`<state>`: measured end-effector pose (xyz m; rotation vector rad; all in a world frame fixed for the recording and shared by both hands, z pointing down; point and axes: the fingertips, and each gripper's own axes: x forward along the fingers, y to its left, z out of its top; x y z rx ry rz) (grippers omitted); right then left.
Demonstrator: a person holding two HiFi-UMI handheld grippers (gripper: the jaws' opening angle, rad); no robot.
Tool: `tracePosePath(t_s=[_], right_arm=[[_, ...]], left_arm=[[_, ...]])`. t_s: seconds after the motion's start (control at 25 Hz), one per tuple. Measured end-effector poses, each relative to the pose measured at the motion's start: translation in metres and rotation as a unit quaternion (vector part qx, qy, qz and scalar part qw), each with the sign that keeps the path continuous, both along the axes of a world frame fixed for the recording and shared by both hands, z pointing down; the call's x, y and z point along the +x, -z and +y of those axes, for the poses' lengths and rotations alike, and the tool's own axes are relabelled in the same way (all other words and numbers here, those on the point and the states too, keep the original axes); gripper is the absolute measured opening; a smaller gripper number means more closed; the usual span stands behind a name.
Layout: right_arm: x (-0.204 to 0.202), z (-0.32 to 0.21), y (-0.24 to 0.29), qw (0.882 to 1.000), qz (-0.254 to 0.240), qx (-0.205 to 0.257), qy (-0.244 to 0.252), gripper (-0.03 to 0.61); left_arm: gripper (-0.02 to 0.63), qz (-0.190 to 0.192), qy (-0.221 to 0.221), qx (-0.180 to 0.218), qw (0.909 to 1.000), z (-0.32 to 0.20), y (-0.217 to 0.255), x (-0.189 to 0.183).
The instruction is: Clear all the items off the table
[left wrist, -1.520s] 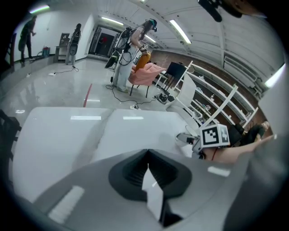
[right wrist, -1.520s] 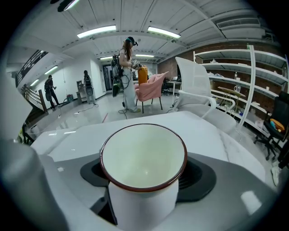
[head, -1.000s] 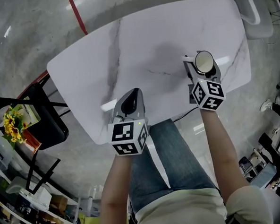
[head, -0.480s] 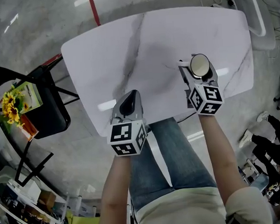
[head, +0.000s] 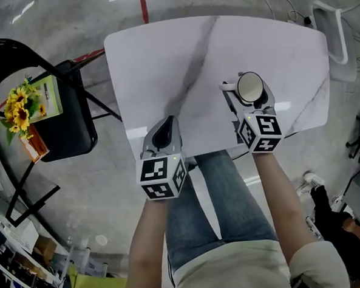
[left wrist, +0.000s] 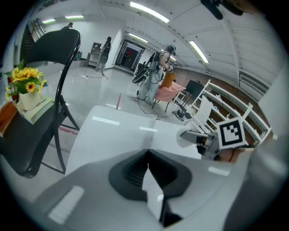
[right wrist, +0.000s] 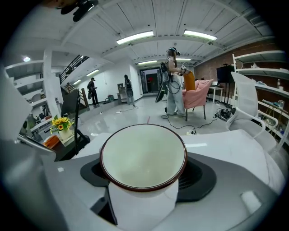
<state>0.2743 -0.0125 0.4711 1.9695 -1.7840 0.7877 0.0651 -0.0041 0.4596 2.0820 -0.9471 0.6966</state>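
A white cup with a dark red rim (head: 250,86) sits between the jaws of my right gripper (head: 250,98), which is shut on it over the white marble table (head: 162,56), near the front edge. In the right gripper view the cup (right wrist: 143,155) fills the middle, mouth up and empty, with the right gripper (right wrist: 142,200) closed round its body. My left gripper (head: 165,134) hangs at the table's near edge, shut, with nothing I can make out in it. In the left gripper view the left gripper (left wrist: 151,191) has its pale fingers pressed together. The cup (left wrist: 186,137) shows to the right.
A black folding chair (head: 69,126) stands left of the table. It carries a pot of yellow sunflowers (head: 19,112) and a green book (head: 49,96). A white chair (head: 336,30) stands at the far right corner. Several people stand far off in the hall.
Both grippers have drawn back toward the table's near edge, the right one still holding the cup. The view has swung, so the chair with the flowers shows more at the left.
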Motion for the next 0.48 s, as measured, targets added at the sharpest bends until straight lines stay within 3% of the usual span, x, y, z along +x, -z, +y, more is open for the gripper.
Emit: tracePosePath(t_s=[0.48], right_arm=[[-0.111,-0.025,0.013,0.996,-0.011,0.000,0.086,0.400]], left_arm=[[0.008,-0.001,0.067,0.004,0.9977,-0.003,0.003,-0.093]])
